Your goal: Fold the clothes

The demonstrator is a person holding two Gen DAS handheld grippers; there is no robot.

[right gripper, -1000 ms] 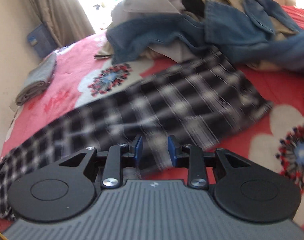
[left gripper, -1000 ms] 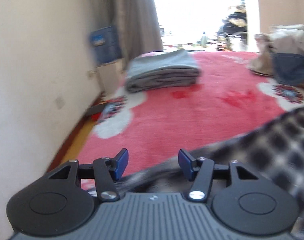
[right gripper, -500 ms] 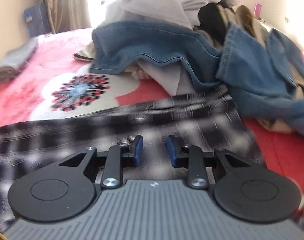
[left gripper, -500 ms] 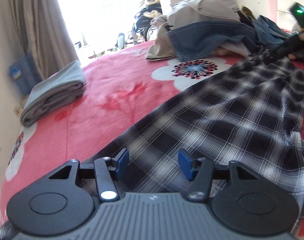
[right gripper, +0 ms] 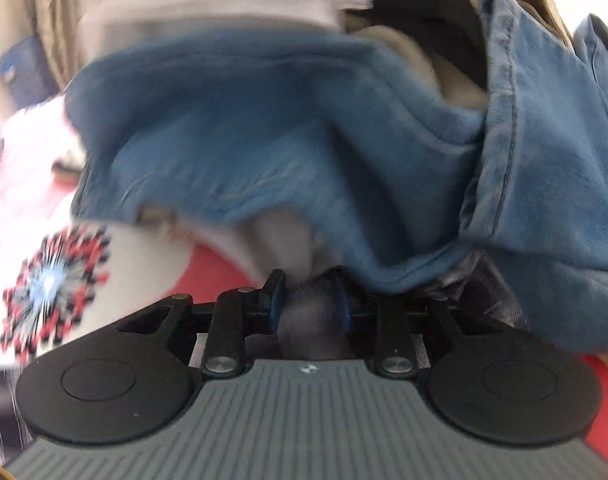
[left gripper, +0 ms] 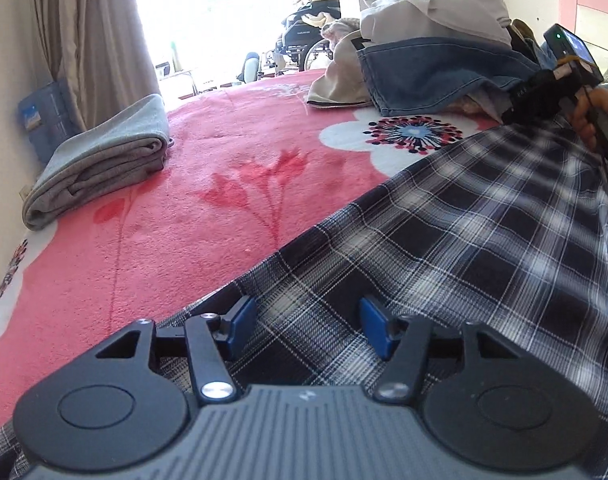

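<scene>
In the left wrist view we see the left gripper [left gripper: 306,322] over the plaid garment [left gripper: 444,248] spread on the red bedspread [left gripper: 207,208], its jaws having just widened, gripping nothing. In the blurred right wrist view, the right gripper [right gripper: 308,304] seems clamped on bunched grey cloth beside the clothes pile [right gripper: 304,128].

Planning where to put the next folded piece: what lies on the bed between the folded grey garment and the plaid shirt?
In the left wrist view, only bare pink floral blanket lies between the folded grey garment and the plaid shirt.
</scene>
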